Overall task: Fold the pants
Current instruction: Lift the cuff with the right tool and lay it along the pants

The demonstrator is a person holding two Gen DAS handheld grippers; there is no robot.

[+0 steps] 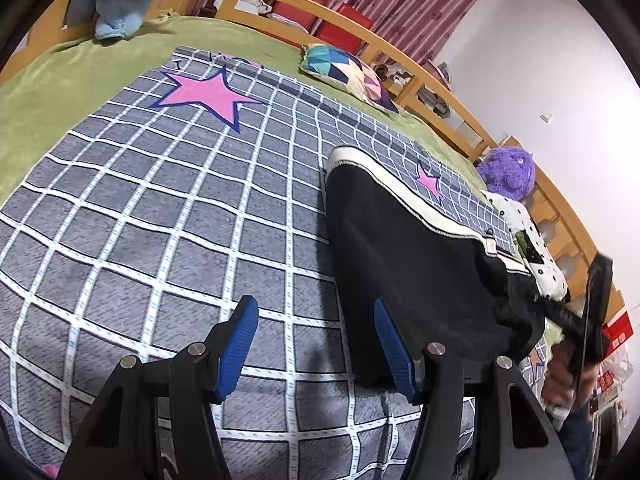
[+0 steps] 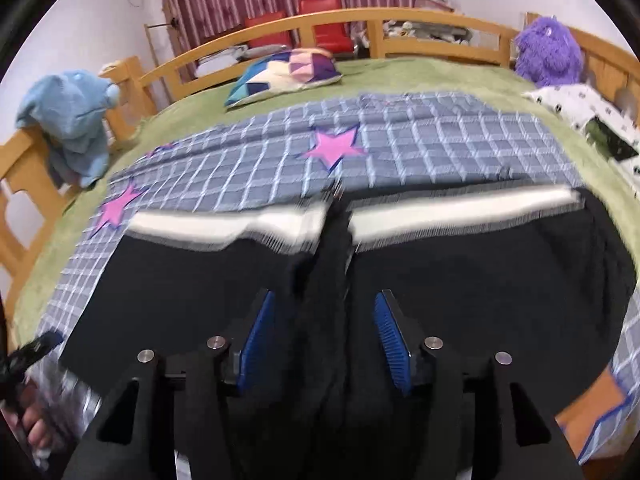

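Pants (image 2: 480,280): matt black cloth. Bedspread (image 1: 160,220): grey checked woven cloth. Bed frame (image 2: 400,20): smooth varnished wood.

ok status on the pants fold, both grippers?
Left gripper open, over the checked blanket beside the pants. Right gripper open, black pants between its fingers, not clamped. Pants spread flat, white cuffs far side. Nothing in the way.

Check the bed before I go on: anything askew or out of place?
Mostly fine. The black pants lie on the checked blanket, but the fabric between the legs is bunched into a ridge ahead of the right hand-held gripper. The left hand-held gripper is open over blanket.
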